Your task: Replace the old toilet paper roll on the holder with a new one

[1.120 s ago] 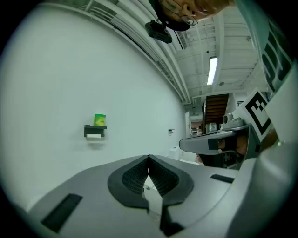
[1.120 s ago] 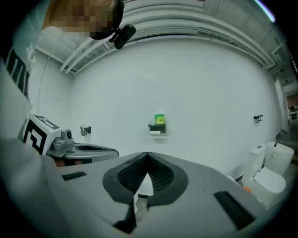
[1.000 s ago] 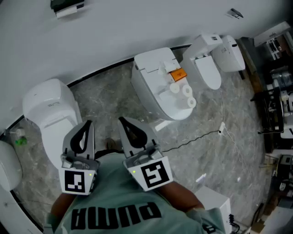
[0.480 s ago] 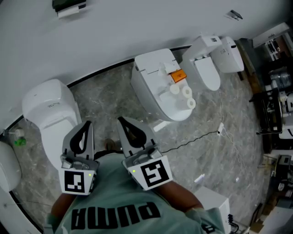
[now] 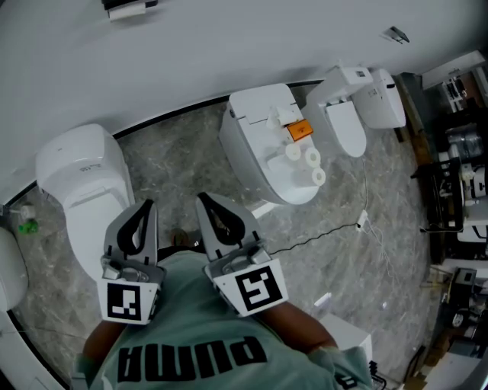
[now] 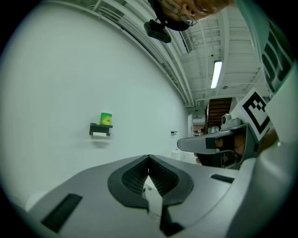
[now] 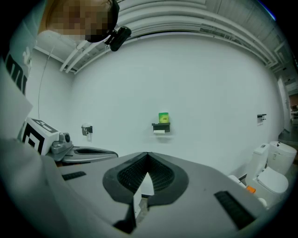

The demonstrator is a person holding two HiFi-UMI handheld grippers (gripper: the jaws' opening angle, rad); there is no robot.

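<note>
A black wall holder (image 7: 160, 127) carries a white roll under its shelf and a green can (image 7: 163, 118) on top. The same holder (image 6: 100, 130) shows in the left gripper view, and at the top edge of the head view (image 5: 130, 7). Three new white rolls (image 5: 311, 158) lie on the lid of the middle toilet (image 5: 259, 156), next to an orange item (image 5: 299, 130). My left gripper (image 5: 142, 206) and right gripper (image 5: 204, 199) are held close to the person's chest, far from holder and rolls. Both are shut with nothing between the jaws.
Another white toilet (image 5: 84, 175) stands at the left and two more (image 5: 347, 114) at the right along the wall. A dark cable (image 5: 320, 236) runs across the grey marble floor. Cluttered shelving (image 5: 457, 190) lines the right side. A white box (image 5: 347, 335) sits near the person.
The head view has shifted a little, so the toilets sit slightly differently in the picture. Both grippers stay in the same place, shut.
</note>
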